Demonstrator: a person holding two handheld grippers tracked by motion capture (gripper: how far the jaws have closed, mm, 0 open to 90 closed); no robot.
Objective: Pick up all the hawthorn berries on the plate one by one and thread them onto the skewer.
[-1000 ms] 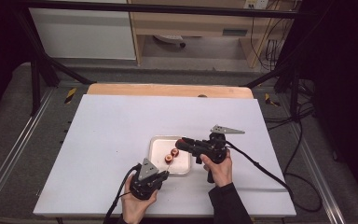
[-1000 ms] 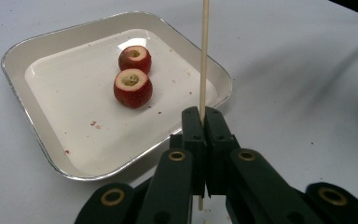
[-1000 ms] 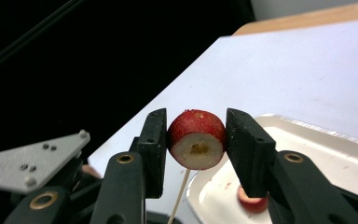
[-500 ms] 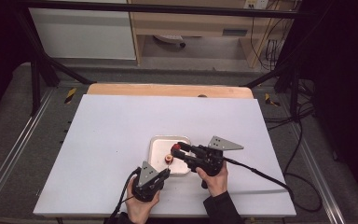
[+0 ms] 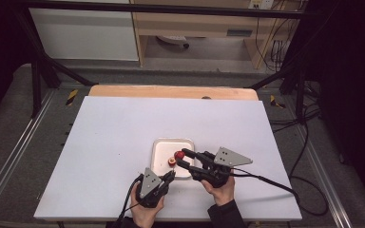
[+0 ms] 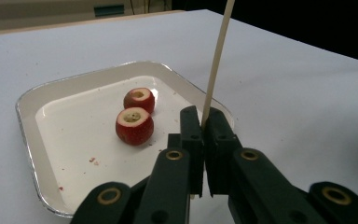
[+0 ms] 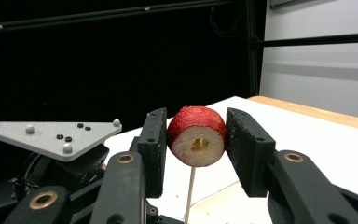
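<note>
Right gripper (image 7: 193, 135) pinching my cored red fruit (image 7: 196, 135)
Left gripper (image 6: 204, 126) clamps upright skewer (image 6: 216, 65) beside white tray (image 6: 28, 100), under fruit

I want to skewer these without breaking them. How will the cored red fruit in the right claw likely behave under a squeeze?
The cored red fruit is hollow through the middle, so it may crush or split. Its rounded red skin could slip between the right claw's flat pads. The thin stick in the left claw probably bends easily.
</note>
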